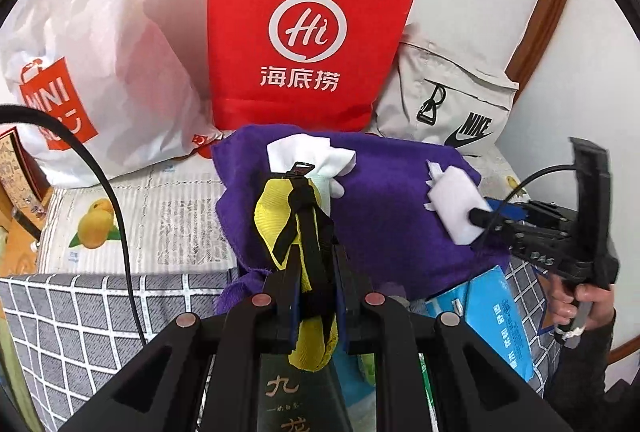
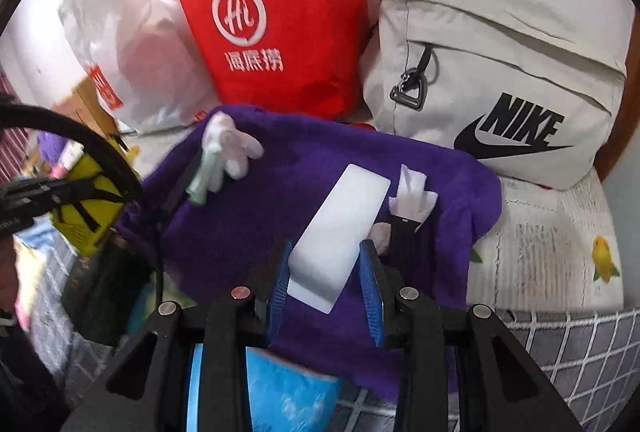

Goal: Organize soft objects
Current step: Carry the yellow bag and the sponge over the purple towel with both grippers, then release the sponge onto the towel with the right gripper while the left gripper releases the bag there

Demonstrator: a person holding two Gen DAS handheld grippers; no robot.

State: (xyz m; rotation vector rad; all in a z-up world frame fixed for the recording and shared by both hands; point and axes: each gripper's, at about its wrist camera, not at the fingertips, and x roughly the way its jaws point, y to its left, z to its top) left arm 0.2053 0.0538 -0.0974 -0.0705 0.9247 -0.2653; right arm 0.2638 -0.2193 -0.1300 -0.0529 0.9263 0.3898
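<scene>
- Presently, a yellow pouch (image 1: 298,232) with black straps is shown pinched between the narrow jaws of the left gripper (image 1: 316,296); it hangs in front of the purple cloth (image 1: 392,199), and its lower end sags below the pads.
- The pouch is judged to be light and limp: its fabric folds around the pads, so a grip across the bunched middle, straps included, is taken to be the surest.
- A white foam block (image 2: 340,232) is held at its near end between the blue pads of the right gripper (image 2: 326,272), whose jaws are set partly apart to the block's width. It is carried over the purple cloth.
- The block is judged to be very light and compressible; it keeps its flat shape beyond the jaws without drooping. A gentle squeeze across the narrow sides should suffice, while a hard one would dent it.
- A white glove (image 2: 232,147) with a pale green item (image 2: 204,175) beside it is seen lying on the cloth, and crumpled white tissue (image 2: 412,191) lies near the block; all are judged soft and easily snagged.
- Behind the cloth, a red paper bag (image 1: 308,31), a white plastic bag (image 1: 100,71) and a grey Nike bag (image 2: 500,79) are seen standing against the wall.
</scene>
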